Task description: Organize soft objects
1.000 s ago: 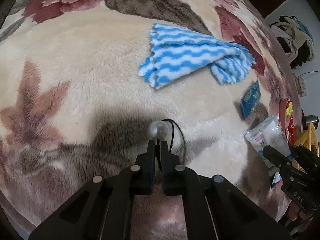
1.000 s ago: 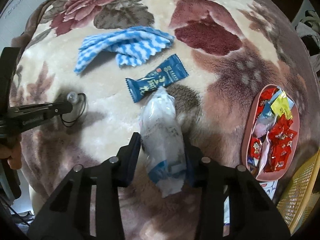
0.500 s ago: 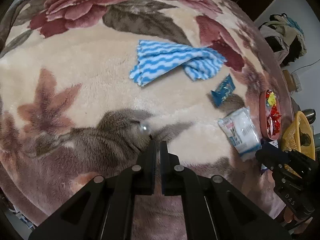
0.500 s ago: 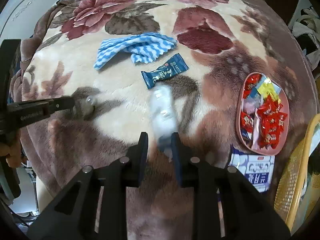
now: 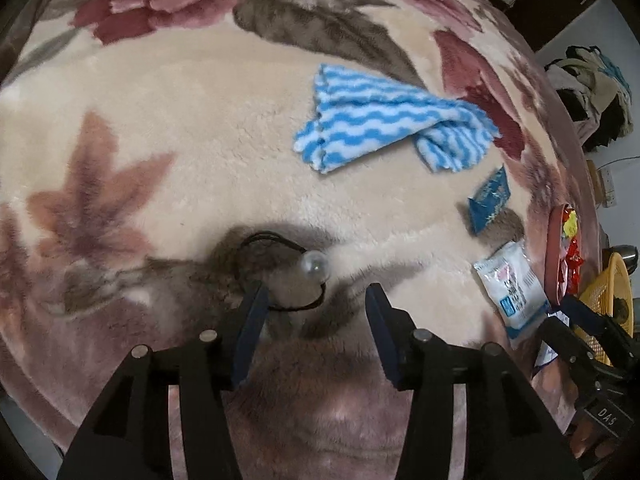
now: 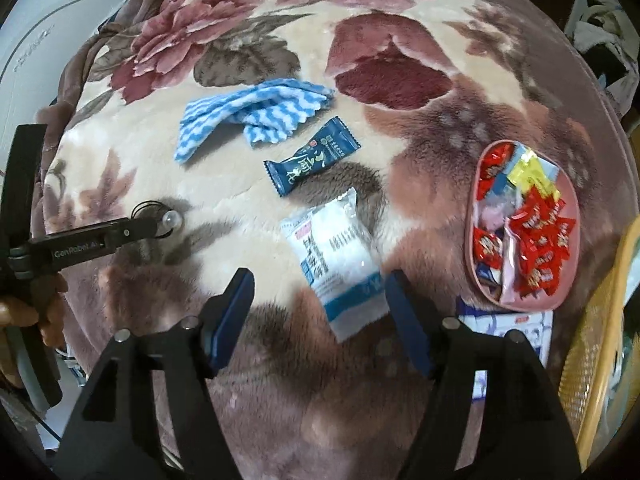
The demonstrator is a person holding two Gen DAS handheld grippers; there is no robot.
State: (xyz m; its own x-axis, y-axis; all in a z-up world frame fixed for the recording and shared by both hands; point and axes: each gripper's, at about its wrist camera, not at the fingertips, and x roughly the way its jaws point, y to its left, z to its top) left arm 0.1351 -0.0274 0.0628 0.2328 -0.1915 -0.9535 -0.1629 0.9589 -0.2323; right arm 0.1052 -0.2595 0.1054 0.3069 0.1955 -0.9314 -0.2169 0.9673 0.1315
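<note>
Left gripper spread wide, jaws apart and empty, low over the floral plush blanket. Between and just ahead of its fingertips, a black elastic hair tie with a clear bead, lying loose on the pile, the cord close by the left fingertip, touching or not impossible to say. Right gripper likewise released, jaws wide, nothing clamped. Between its fingertips, closer to the right-hand one, a white-and-blue sealed packet flat on the blanket, its near end reaching down between the fingers. Just beyond the packet, a dark blue snack wrapper, lying at a slant. Farther still, a crumpled blue-and-white wavy-striped cloth, near the wrapper but apart from it. Off to the right, a pink oval tray heaped with red and yellow sweets, a white-and-blue printed pack half under its near rim, and a yellow mesh basket at the edge. At far left in the right wrist view, the other gripper reaching to the bead.
</note>
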